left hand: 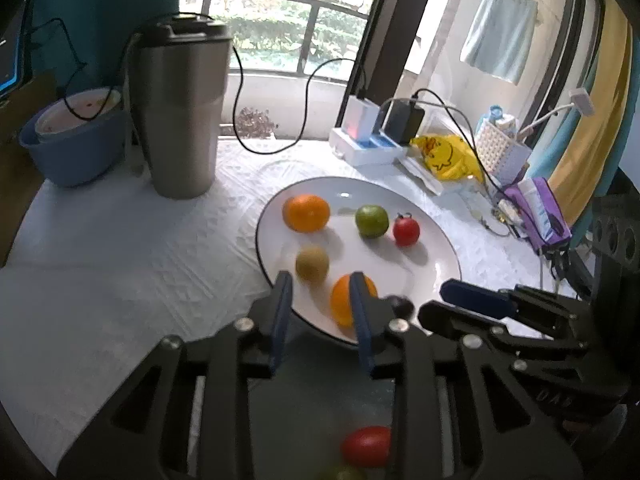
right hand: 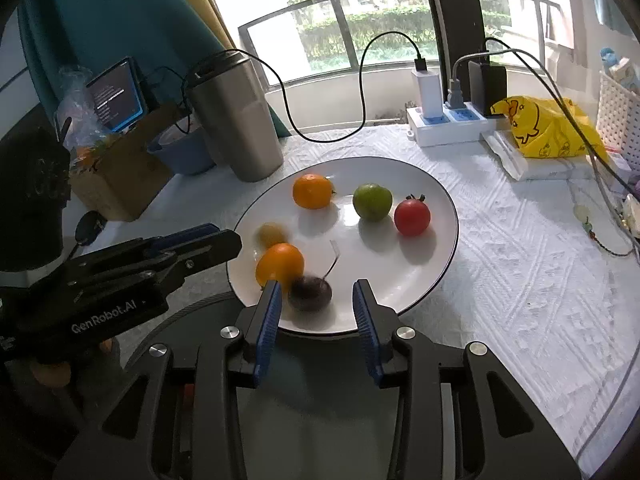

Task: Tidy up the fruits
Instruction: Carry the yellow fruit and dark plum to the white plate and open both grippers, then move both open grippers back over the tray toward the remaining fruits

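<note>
Fruits (right hand: 310, 293) between parted right gripper (right hand: 316, 292); left gripper (left hand: 322, 284) empty.

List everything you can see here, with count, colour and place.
plate: 1, white with dark rim, centre of the table
oranges: 2, orange, one at the plate's far side, one near its front edge
green fruit: 1, green, plate's far side
red fruit: 1, red, right of the green one
yellowish fruit: 1, blurred, left part of the plate
dark fruit: 1, dark purple with stem, blurred, front of the plate
tumbler: 1, steel with black lid, left of the plate
blue bowl: 1, beside the tumbler
power strip: 1, white, far side
yellow bag: 1, far right
left gripper: jaws open
right gripper: jaws open around the dark fruit
</note>
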Demonstrator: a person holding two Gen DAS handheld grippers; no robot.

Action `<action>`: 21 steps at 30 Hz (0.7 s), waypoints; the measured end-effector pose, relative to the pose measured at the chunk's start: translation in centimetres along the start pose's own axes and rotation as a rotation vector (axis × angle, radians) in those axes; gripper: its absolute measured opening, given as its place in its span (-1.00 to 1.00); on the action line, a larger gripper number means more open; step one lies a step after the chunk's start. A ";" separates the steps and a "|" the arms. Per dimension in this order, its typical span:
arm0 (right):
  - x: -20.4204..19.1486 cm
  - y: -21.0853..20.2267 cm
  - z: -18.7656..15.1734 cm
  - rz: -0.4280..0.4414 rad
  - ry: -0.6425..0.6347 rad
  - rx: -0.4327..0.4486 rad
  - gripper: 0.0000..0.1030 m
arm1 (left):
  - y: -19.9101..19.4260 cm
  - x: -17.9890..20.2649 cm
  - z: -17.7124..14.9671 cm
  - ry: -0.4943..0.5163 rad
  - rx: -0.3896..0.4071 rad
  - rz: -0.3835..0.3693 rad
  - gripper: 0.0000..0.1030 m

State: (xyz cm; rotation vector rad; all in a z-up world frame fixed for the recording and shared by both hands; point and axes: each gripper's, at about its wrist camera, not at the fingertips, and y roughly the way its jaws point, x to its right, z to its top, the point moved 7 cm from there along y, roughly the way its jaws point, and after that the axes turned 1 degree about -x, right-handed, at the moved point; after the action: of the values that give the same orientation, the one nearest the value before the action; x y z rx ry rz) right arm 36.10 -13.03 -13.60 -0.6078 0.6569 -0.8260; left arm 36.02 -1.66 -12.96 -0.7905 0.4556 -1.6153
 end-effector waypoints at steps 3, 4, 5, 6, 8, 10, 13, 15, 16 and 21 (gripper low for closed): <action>-0.4 -0.6 -0.1 -0.002 -0.004 0.008 -0.24 | -0.9 0.0 0.0 -0.013 0.014 -0.010 -0.16; -0.5 -0.8 -0.1 -0.003 -0.006 0.010 -0.24 | -1.1 0.0 0.0 -0.014 0.017 -0.011 -0.16; -0.6 -1.1 -0.2 -0.004 -0.008 0.013 -0.24 | -1.5 0.1 -0.1 -0.014 0.021 -0.012 -0.16; -0.7 -1.4 -0.3 -0.005 -0.009 0.016 -0.24 | -1.8 0.1 -0.1 -0.013 0.025 -0.013 -0.16; -1.0 -1.9 -0.4 -0.009 -0.013 0.021 -0.24 | -2.5 0.3 -0.3 -0.012 0.034 -0.014 -0.16; -1.3 -2.5 -0.6 -0.012 -0.016 0.026 -0.24 | -3.2 0.5 -0.4 -0.010 0.041 -0.016 -0.16; -1.8 -3.3 -0.9 -0.017 -0.021 0.034 -0.24 | -4.4 0.6 -0.7 -0.008 0.053 -0.018 -0.16; -2.1 -3.9 -1.2 -0.019 -0.025 0.040 -0.24 | -5.2 0.8 -1.0 -0.005 0.062 -0.018 -0.16; -2.3 -4.1 -1.4 -0.020 -0.026 0.042 -0.24 | -5.5 0.8 -1.1 -0.004 0.065 -0.018 -0.16; -3.3 -5.2 -2.3 -0.020 -0.035 0.048 -0.24 | -7.1 0.9 -2.0 -0.006 0.080 -0.016 -0.16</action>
State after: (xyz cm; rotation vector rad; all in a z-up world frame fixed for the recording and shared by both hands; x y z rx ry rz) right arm 30.38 -13.69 -10.50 -0.5849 0.5988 -0.8455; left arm 29.55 -1.36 -9.26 -0.7404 0.3790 -1.6349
